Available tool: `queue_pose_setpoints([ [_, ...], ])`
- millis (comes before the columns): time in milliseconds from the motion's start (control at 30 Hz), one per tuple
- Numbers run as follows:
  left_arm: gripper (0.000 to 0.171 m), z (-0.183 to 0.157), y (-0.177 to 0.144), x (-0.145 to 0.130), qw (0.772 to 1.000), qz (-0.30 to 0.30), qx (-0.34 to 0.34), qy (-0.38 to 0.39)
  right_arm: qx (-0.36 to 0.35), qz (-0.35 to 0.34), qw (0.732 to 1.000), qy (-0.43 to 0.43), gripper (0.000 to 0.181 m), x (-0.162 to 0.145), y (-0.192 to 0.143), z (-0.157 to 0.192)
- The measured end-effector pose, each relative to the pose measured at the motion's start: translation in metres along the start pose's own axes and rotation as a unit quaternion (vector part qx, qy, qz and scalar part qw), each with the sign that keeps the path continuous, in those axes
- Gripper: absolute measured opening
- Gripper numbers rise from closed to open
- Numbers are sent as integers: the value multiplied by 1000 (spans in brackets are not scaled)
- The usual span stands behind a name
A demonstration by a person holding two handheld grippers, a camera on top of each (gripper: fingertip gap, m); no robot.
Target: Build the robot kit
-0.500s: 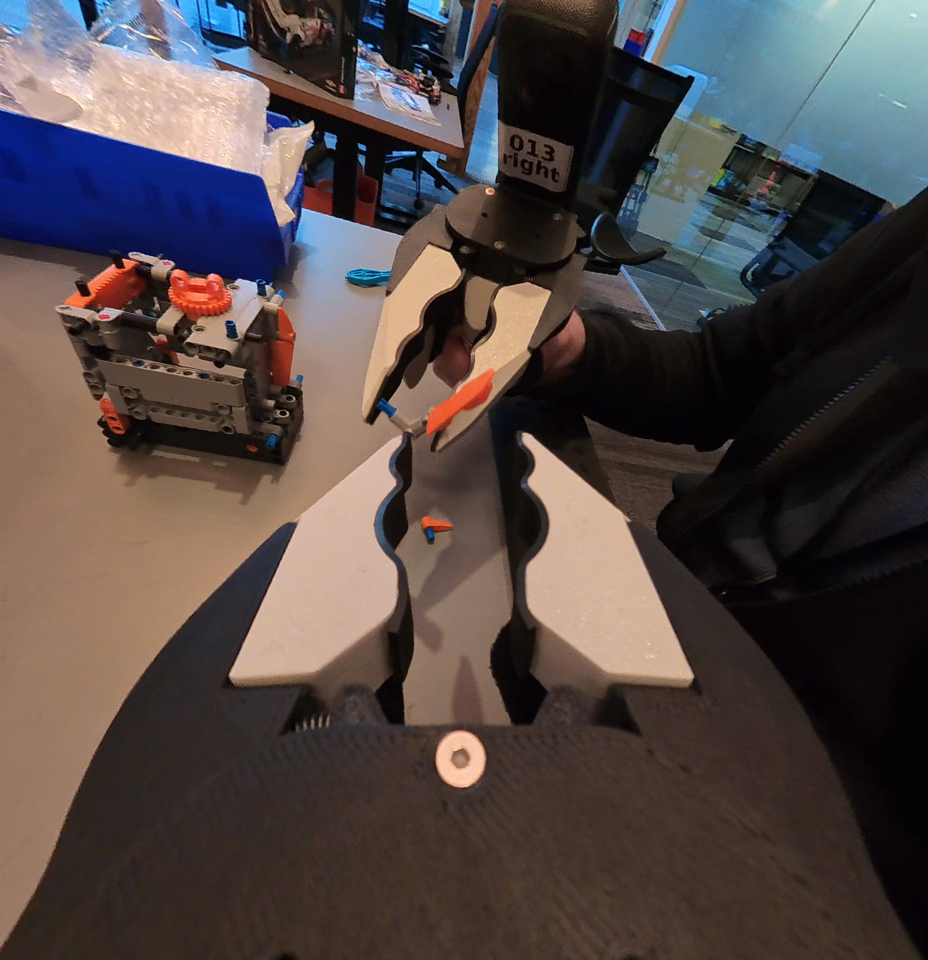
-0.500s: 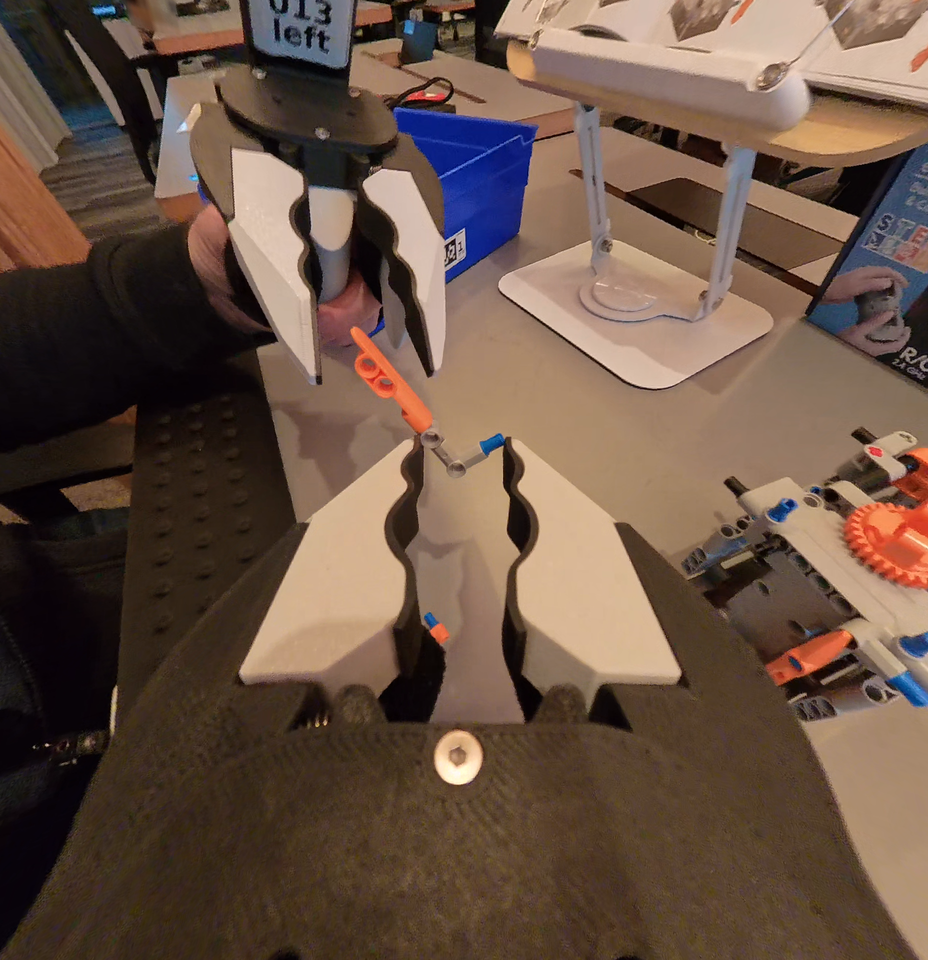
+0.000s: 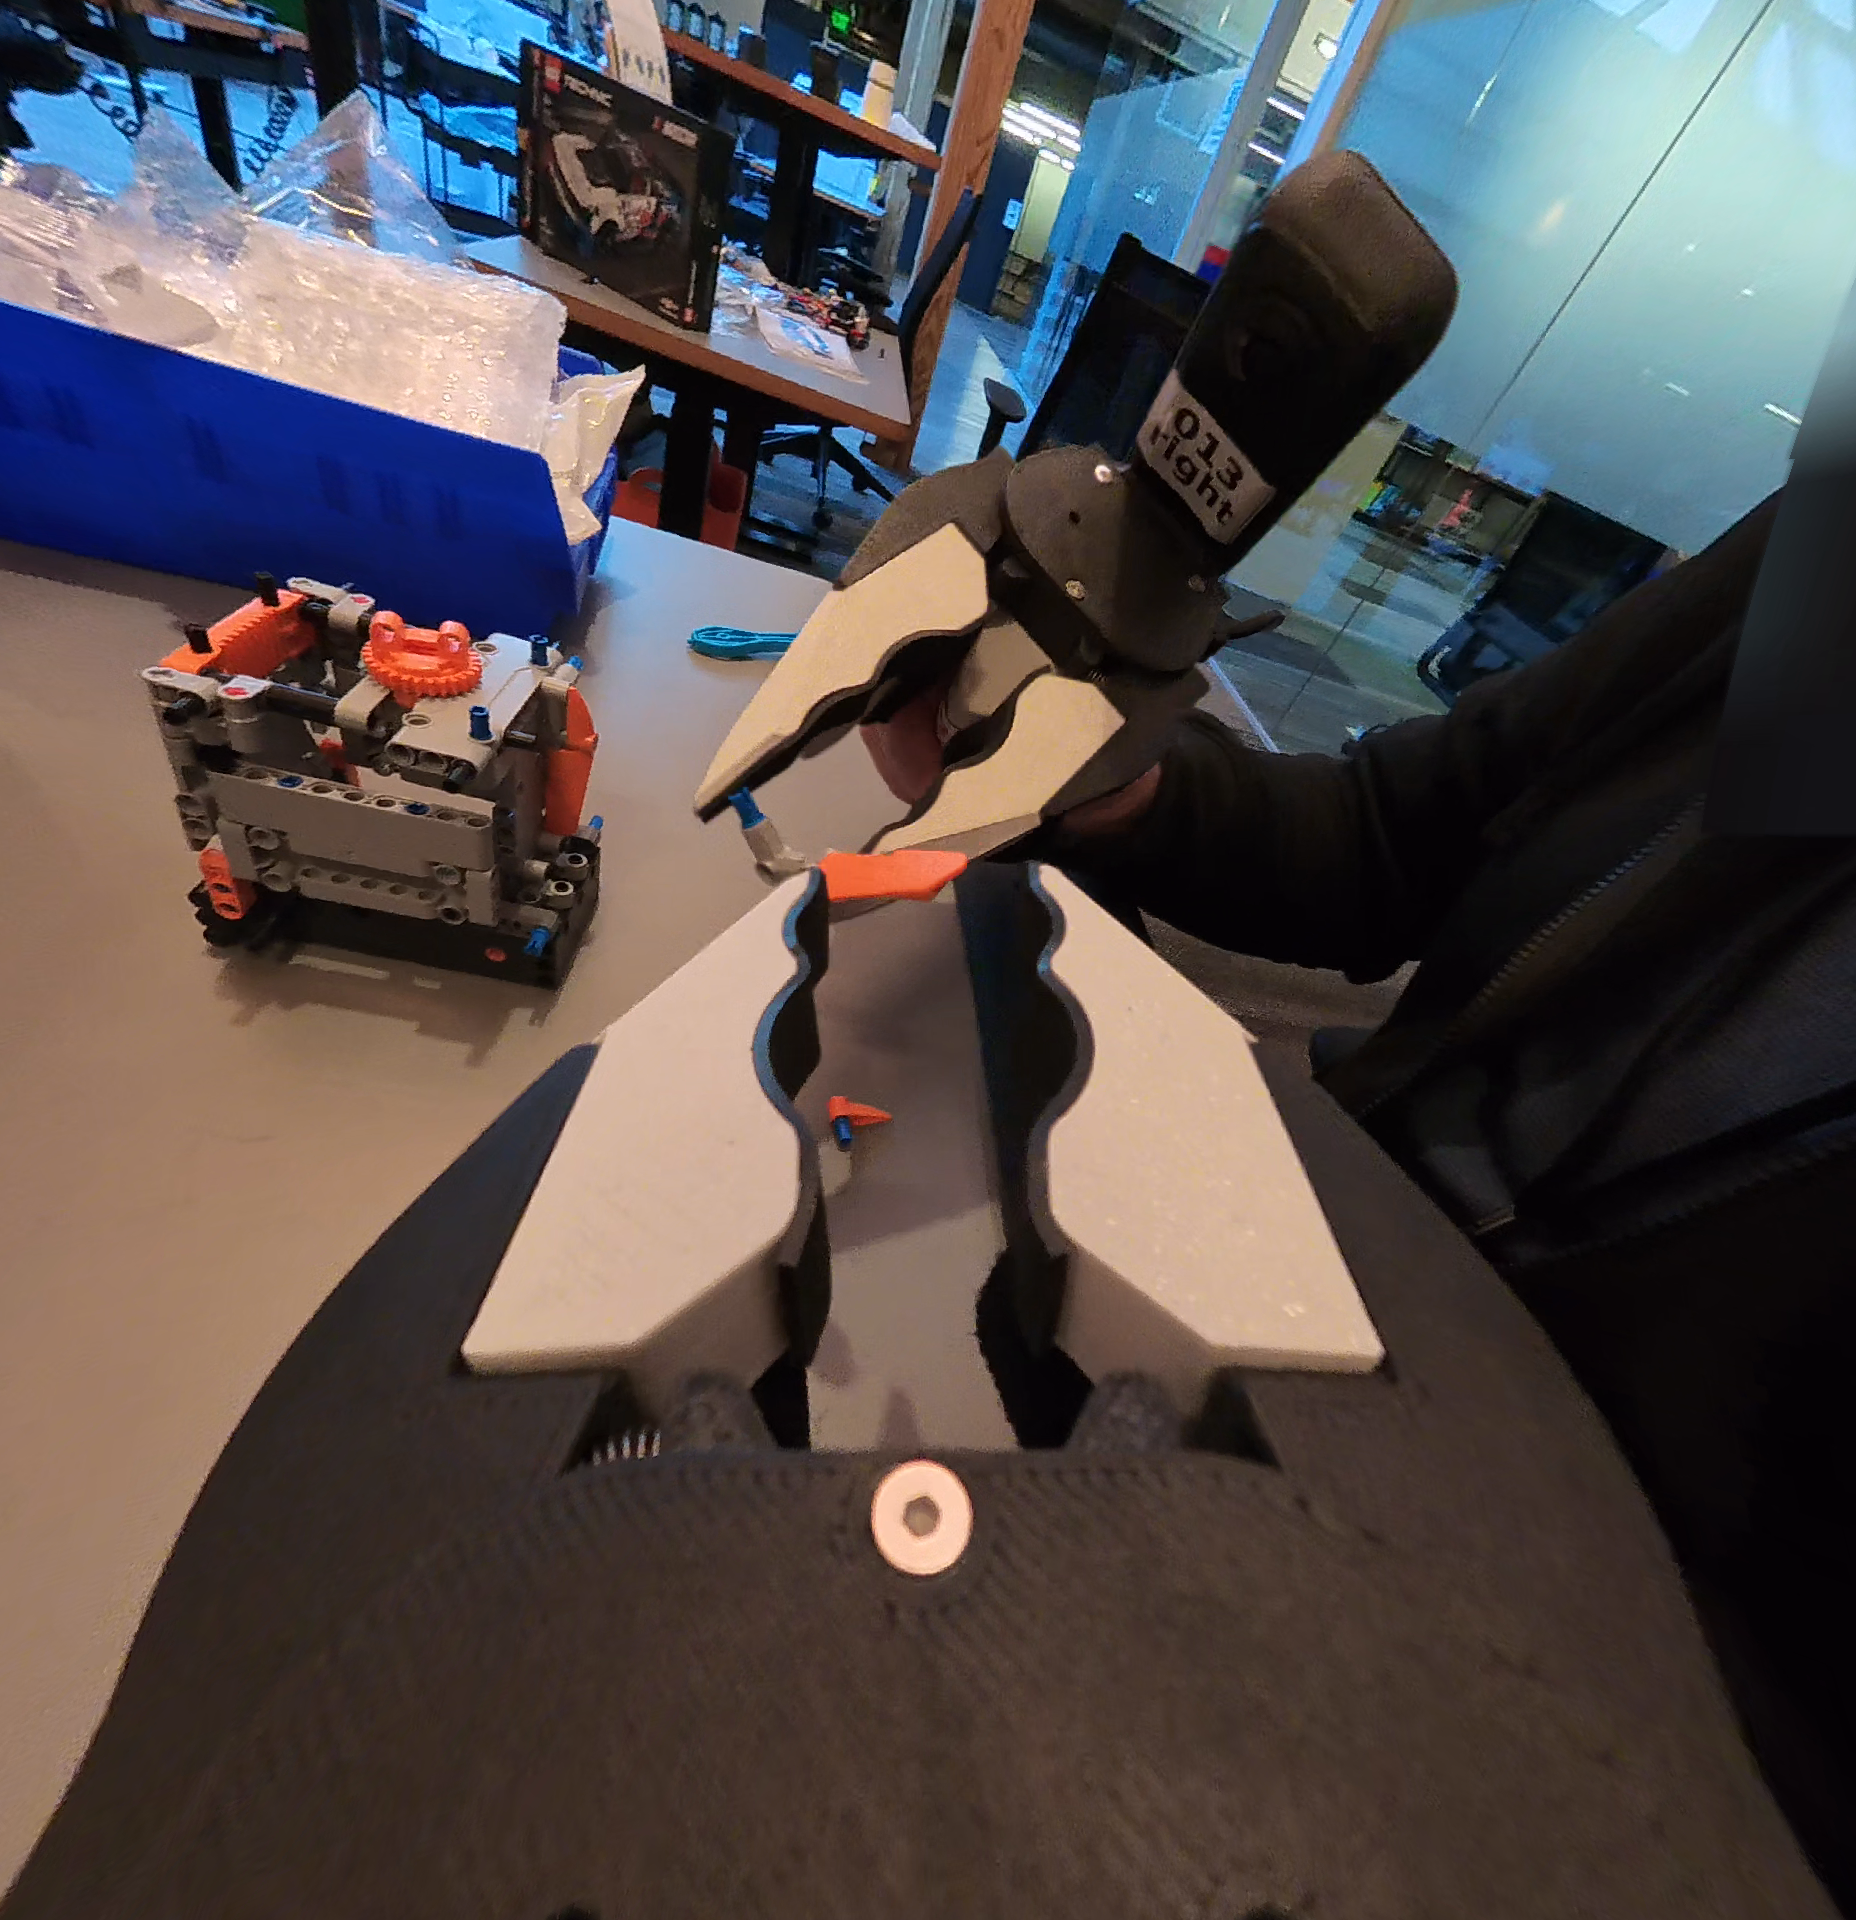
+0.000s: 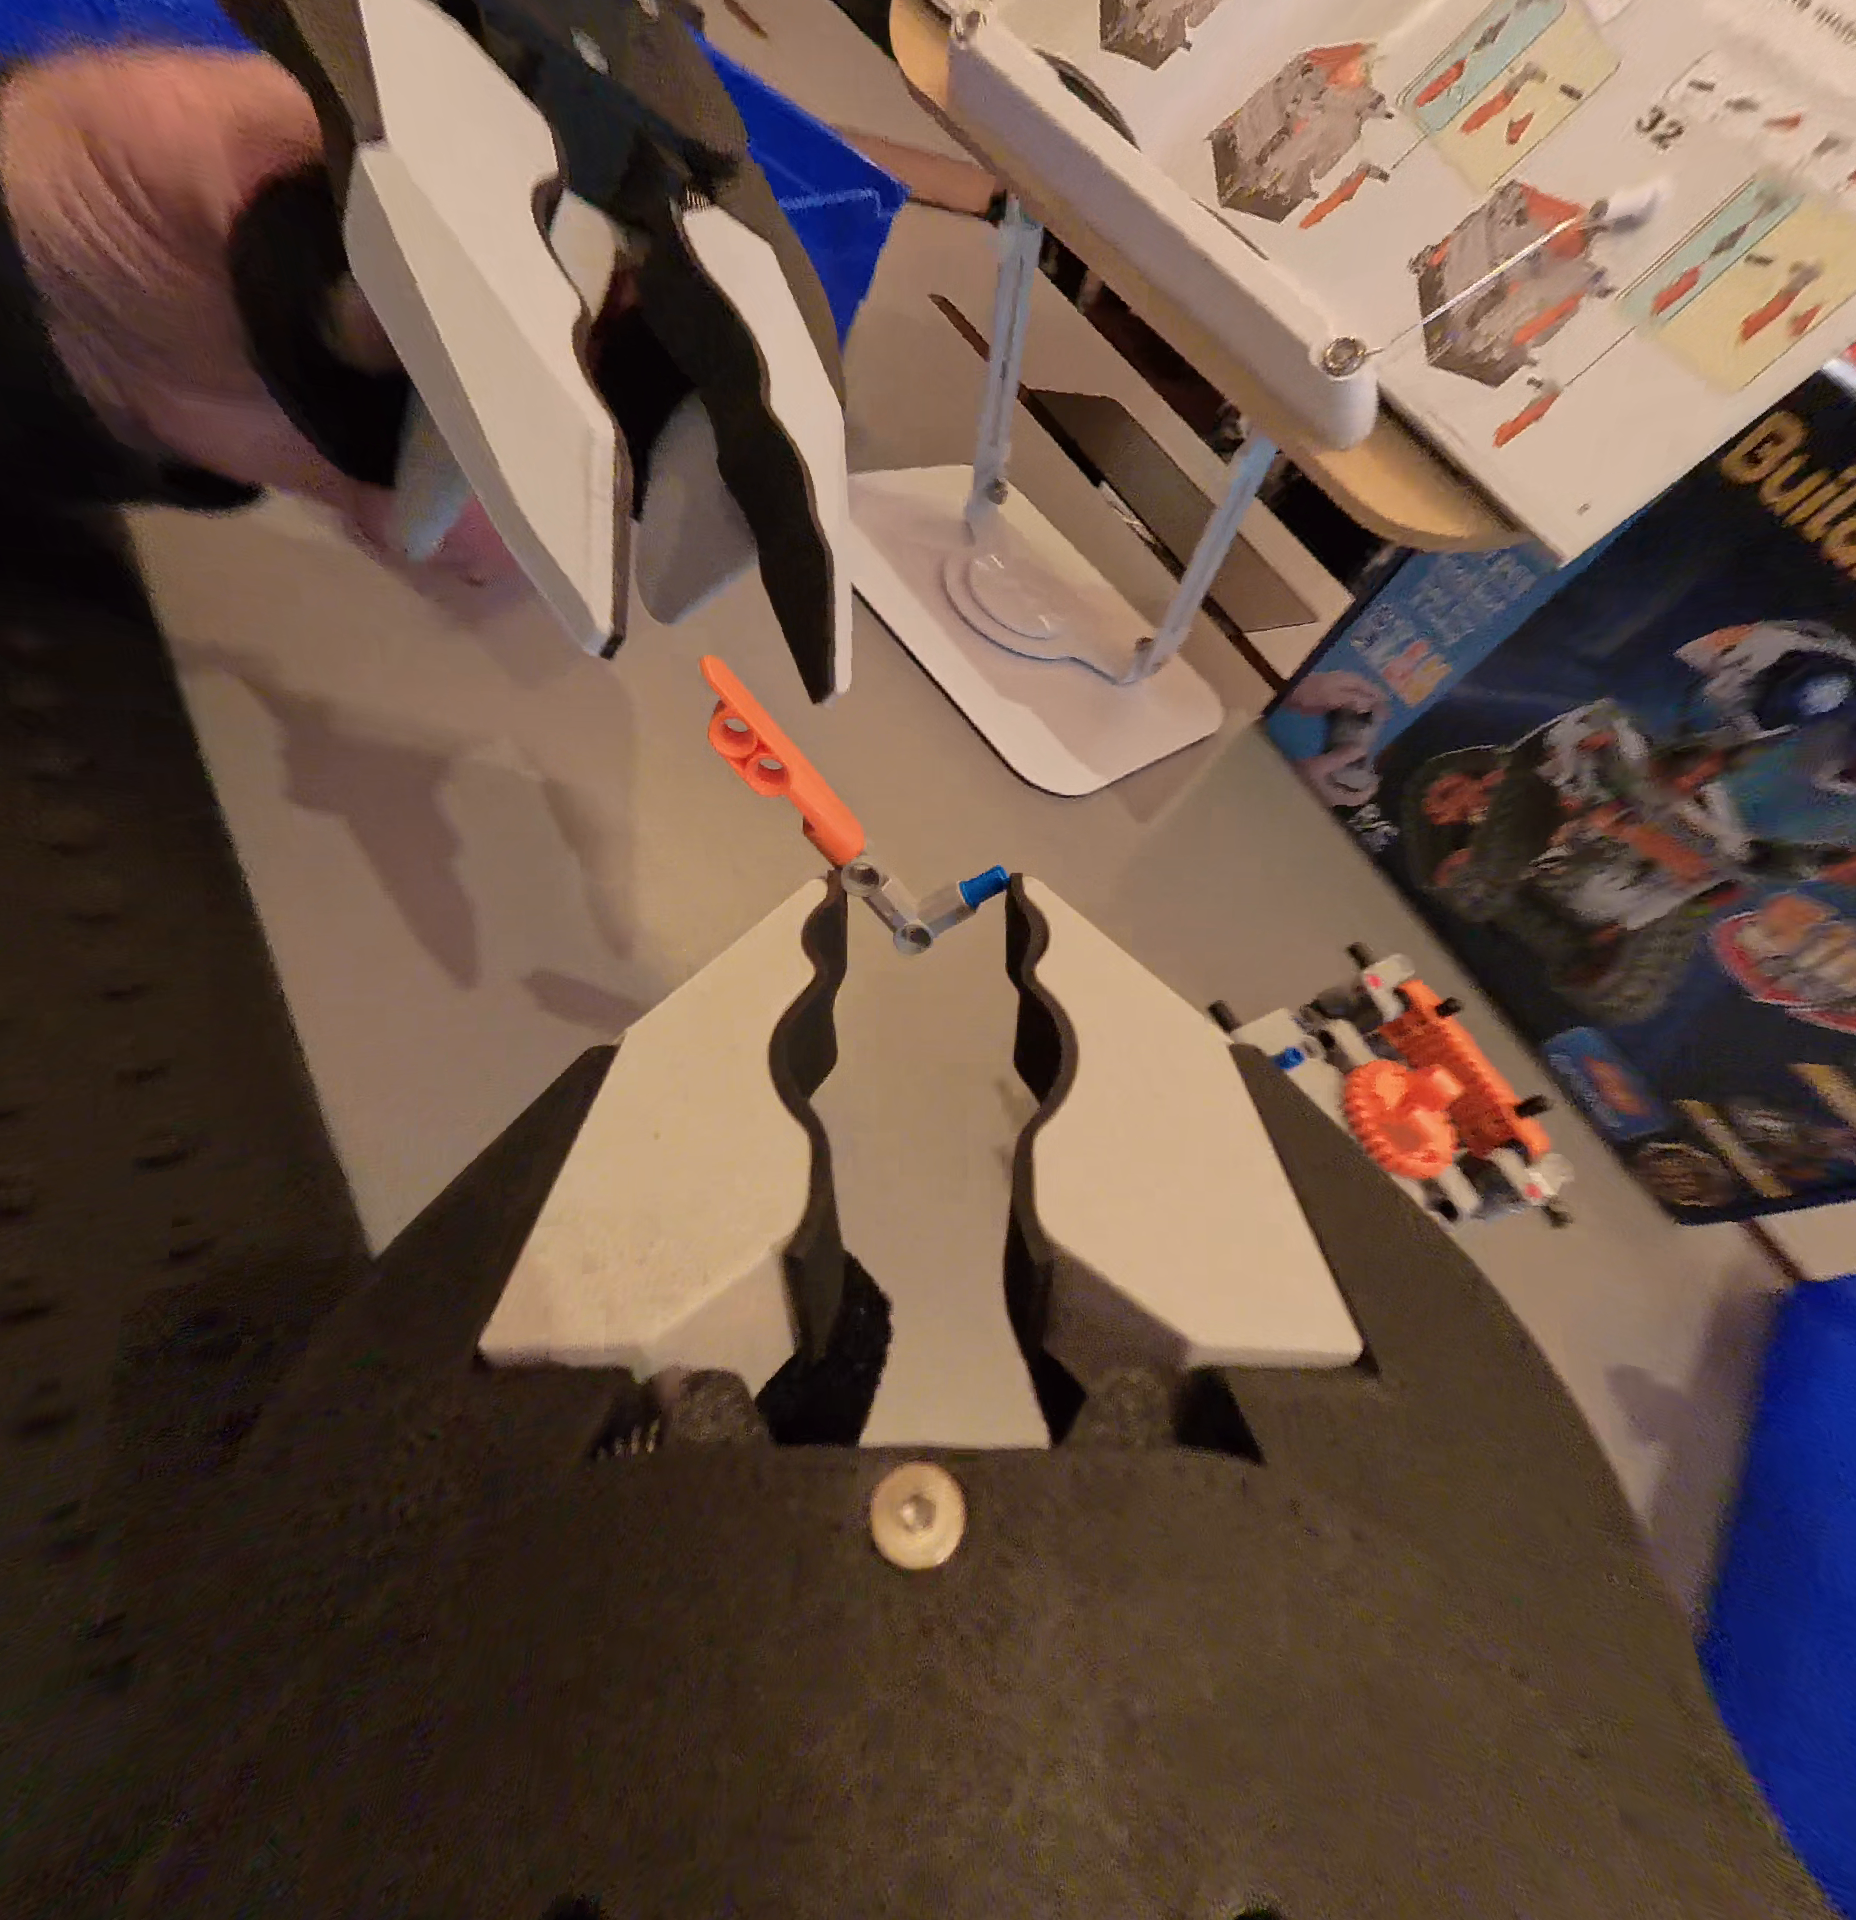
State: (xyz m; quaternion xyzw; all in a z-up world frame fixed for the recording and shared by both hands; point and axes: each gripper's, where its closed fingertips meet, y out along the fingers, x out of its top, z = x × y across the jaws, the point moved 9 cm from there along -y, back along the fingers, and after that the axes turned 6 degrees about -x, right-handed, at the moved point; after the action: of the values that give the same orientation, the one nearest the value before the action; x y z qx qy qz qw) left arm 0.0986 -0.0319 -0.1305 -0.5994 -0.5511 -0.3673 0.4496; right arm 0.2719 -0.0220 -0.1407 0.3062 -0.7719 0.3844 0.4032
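We see the right gripper with its two fingers set at a middling gap, pinching a small brick assembly across their tips: a blue pin sits against one tip, a bent grey connector spans the gap, and a flat orange piece pinned to the connector's far end juts out past the other tip. This assembly is up in the air above the grey table, not resting on it. The left gripper faces the right one nose to nose, its claw spread wide and empty; the free end of the orange piece lies just at the mouth of its fingers, close to one tip, though we cannot tell whether it touches. Through the gap of the left gripper we see a second small orange part with a blue pin lying loose on the table. Farther off on the table stands a partly built grey, black and orange brick model with an orange gear on top, and behind it a blue bin heaped with clear bubble wrap. From the right wrist view we also see an open instruction booklet on a white stand and a printed toy box just beside the model.
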Motion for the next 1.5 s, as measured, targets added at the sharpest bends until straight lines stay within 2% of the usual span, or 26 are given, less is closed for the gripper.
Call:
queue_pose_setpoints([
  [200,38,7,-1,-4,997,-10,-39,-70,-61,-8,990,-128,28,10,-6,4],
  [400,37,13,5,-10,987,-18,-90,-135,-115,-6,947,-300,28,19,-8,15],
  [467,31,14,8,-12,984,-23,-102,-146,-117,-7,935,-336,28,21,-8,19],
  [567,15,13,13,-14,983,-16,-114,-144,-123,-15,918,-375,28,25,-8,23],
  [700,8,12,14,-13,983,-29,-122,-136,-128,-23,910,-393,29,28,-9,22],
  [833,4,9,12,-8,989,-49,-101,-95,-120,-33,934,-334,34,32,-12,12],
  [900,4,7,10,-3,991,-62,-92,-72,-102,-36,958,-265,40,33,-14,3],
  [1000,5,6,7,1,991,-83,-86,-53,-35,-40,992,-113,34,30,-16,-9],
  [1067,5,6,8,1,993,-86,-73,-38,24,-57,998,0,34,27,-17,-14],
  [1167,5,4,9,3,994,-89,-67,-21,90,-81,985,123,26,22,-17,-20],
  [1300,5,6,6,1,995,-88,-49,-11,99,-59,982,153,24,10,-20,-28],
  [1400,5,10,1,-1,995,-89,-38,-12,112,4,983,144,22,-5,-20,-29],
  [1500,5,12,0,-3,995,-91,-33,-16,152,79,974,150,20,-26,-20,-24],
])
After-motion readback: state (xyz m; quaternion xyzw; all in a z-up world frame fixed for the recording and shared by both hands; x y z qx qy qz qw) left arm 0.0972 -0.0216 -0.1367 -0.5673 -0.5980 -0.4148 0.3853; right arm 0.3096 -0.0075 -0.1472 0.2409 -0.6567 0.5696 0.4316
